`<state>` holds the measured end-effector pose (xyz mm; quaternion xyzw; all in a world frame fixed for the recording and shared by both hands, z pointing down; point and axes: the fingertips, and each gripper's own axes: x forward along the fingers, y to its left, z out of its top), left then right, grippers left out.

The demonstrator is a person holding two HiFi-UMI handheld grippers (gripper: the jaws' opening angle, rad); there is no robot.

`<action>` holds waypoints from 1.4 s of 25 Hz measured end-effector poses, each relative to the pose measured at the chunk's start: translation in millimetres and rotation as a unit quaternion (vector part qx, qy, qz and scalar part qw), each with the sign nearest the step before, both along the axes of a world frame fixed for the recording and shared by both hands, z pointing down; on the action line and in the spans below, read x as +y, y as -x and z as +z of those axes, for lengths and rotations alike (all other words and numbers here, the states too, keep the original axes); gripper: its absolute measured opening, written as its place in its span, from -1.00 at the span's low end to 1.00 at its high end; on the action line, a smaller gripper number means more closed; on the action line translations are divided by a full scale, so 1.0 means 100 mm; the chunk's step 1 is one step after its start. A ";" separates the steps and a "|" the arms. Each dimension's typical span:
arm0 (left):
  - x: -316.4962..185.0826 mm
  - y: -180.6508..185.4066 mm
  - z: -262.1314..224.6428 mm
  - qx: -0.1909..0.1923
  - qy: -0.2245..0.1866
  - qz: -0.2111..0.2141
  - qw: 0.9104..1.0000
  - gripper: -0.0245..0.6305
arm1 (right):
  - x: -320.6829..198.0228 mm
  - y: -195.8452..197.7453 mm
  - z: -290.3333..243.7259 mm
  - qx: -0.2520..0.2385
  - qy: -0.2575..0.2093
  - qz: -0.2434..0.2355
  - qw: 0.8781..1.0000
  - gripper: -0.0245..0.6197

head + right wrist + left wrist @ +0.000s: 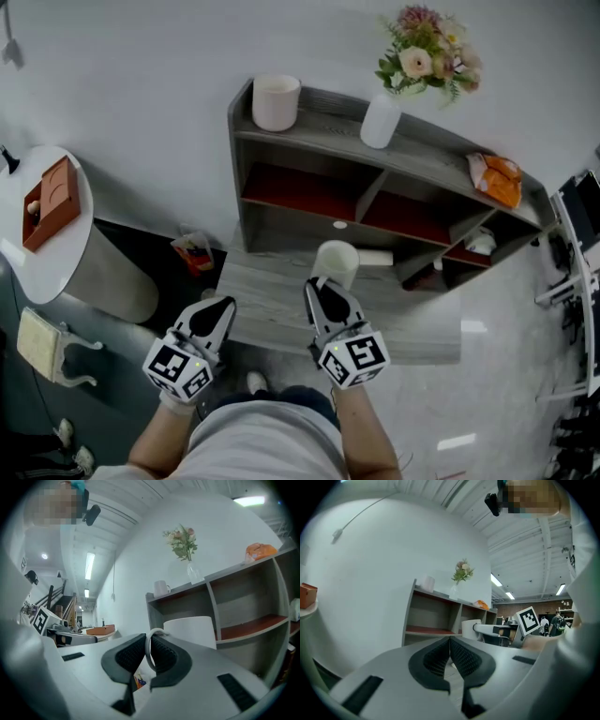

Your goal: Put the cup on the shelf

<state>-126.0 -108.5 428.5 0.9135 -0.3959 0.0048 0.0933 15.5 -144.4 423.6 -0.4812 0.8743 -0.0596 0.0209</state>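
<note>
A white cup [336,262] is held above the grey table [272,300], just in front of the grey shelf unit [309,127]. My right gripper [322,284] is shut on the cup's thin handle [151,654], and the cup's body [192,629] rises beyond the jaws in the right gripper view. My left gripper [217,311] hangs to the left over the table's near edge, jaws shut with nothing between them; its pads [440,658] meet in the left gripper view. The cup [469,626] and my right gripper show there at the right.
On the shelf's top board stand a second white cup [276,101], a white vase with flowers [380,120] and an orange bag [497,178]. Red-floored compartments [305,190] lie below. A round white side table [56,225] with an orange box stands left. Racks stand right.
</note>
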 end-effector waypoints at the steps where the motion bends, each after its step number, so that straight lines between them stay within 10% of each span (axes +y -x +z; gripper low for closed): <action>1: -0.01 0.06 -0.01 0.000 0.000 -0.006 1.000 -0.87 | -0.08 0.04 -0.02 0.001 -0.003 -0.005 1.000 -0.80; 35: -0.79 0.25 0.00 -0.028 0.029 -0.124 0.991 -0.87 | -1.93 0.31 0.13 0.001 -0.025 -0.074 0.997 -0.80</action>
